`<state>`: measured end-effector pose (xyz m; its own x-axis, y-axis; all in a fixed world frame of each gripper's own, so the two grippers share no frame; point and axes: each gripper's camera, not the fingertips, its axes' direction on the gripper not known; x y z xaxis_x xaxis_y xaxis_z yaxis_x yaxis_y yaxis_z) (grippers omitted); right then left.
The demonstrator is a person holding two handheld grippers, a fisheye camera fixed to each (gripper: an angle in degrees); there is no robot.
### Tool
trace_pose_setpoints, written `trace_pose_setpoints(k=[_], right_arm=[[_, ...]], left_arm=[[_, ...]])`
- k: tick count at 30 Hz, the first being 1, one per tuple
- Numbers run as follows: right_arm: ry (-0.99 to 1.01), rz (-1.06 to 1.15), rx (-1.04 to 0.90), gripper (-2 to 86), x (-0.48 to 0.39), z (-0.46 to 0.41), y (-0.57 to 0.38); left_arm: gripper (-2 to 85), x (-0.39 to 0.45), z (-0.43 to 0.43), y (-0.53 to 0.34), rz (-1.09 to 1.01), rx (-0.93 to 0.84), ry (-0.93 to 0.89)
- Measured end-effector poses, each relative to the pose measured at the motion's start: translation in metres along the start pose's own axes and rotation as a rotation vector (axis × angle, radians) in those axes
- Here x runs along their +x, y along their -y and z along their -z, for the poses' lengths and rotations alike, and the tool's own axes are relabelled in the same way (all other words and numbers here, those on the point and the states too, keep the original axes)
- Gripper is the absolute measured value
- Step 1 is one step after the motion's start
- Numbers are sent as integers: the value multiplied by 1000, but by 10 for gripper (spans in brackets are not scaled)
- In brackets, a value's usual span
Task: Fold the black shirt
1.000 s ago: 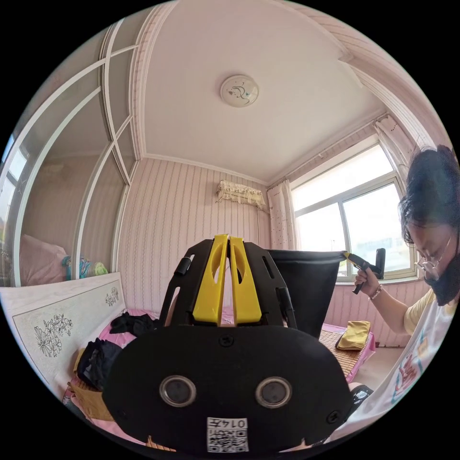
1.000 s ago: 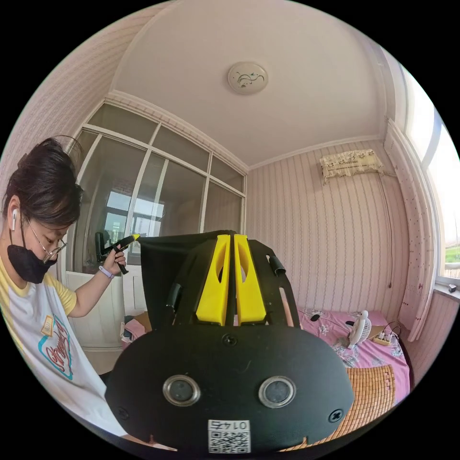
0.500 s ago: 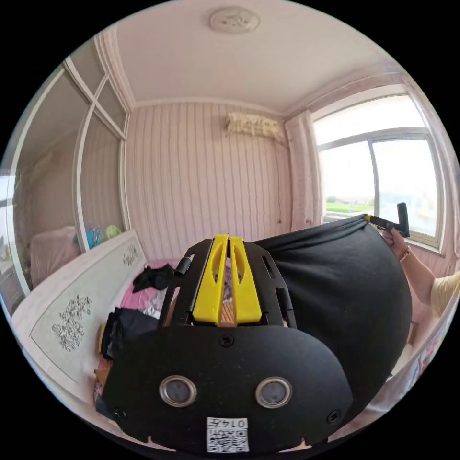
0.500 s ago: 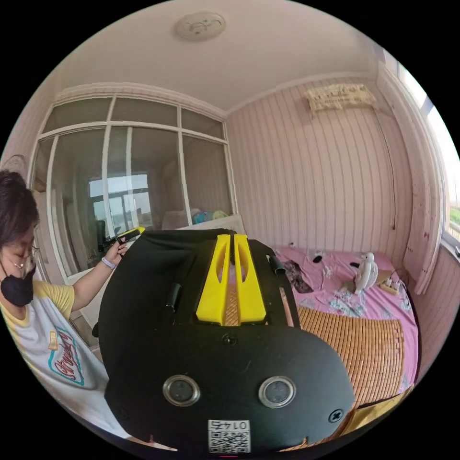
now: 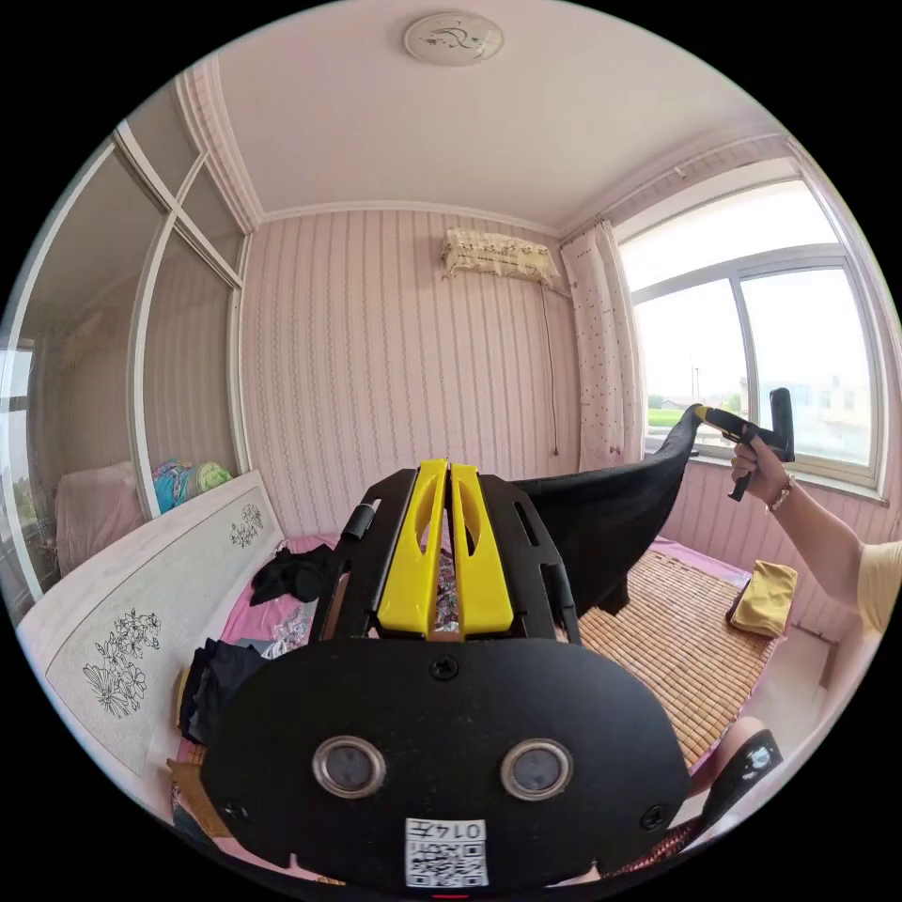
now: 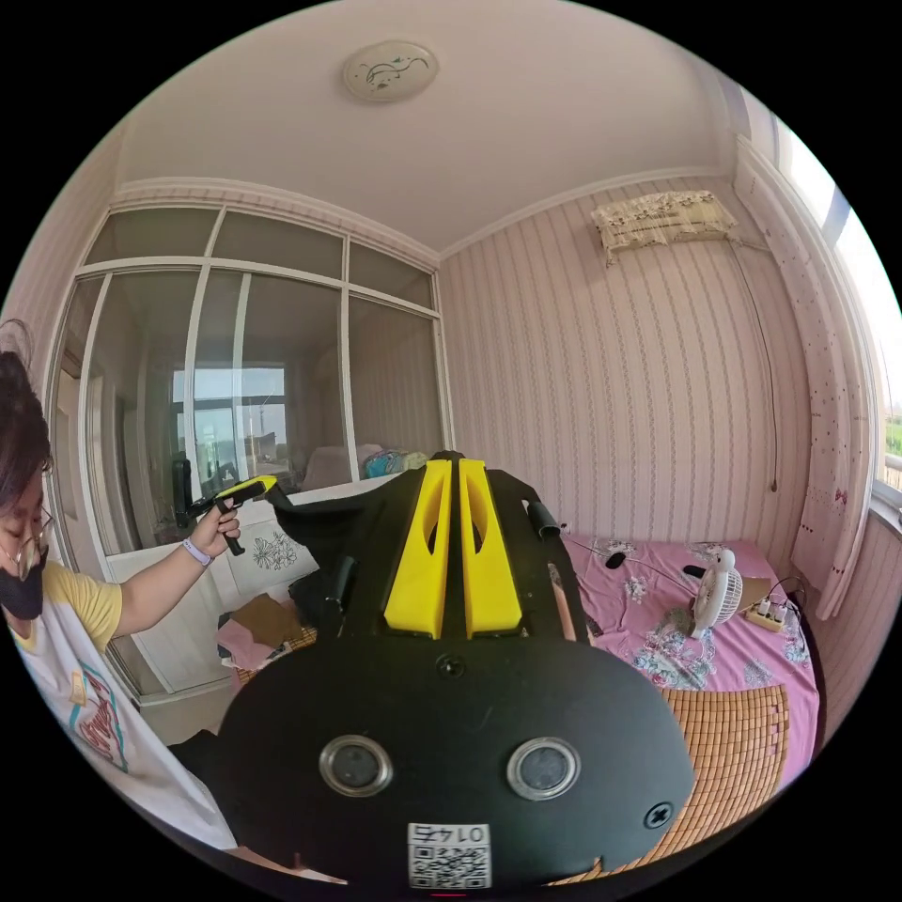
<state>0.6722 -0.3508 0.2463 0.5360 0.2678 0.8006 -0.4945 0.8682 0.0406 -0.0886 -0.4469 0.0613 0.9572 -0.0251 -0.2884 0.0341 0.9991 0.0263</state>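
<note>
Black shirt (image 5: 611, 526) between both clamped claws

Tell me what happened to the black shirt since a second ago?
The black shirt hung flat like a curtain, puffed out like a balloon, and now stretches low over the bed's woven mat. Same as before: the left tool and right tool both stay shut on its corners, held up high.
</note>
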Motion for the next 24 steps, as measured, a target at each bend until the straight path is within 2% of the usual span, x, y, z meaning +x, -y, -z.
trace_pose_setpoints(k=[3,7,12,18,22,24], right_arm=[[-33,-131,-124,7,32,-13,-82],[-55,-344,-306,7,71,-33,-210],[-84,-581,-499,9,103,-55,-329],[-137,-686,-778,12,121,-75,-418],[-258,-655,-961,26,122,-80,-454],[-274,-655,-1002,32,123,-79,-464]], left_arm=[[-7,-9,-49,-79,31,-193,-21],[-7,-21,-101,-179,126,-367,-77],[-7,-69,-162,-314,456,-584,-195],[-6,-105,-204,-401,526,-817,-220],[-6,-130,-226,-438,578,-922,-323],[-3,-144,-232,-453,565,-954,-272]])
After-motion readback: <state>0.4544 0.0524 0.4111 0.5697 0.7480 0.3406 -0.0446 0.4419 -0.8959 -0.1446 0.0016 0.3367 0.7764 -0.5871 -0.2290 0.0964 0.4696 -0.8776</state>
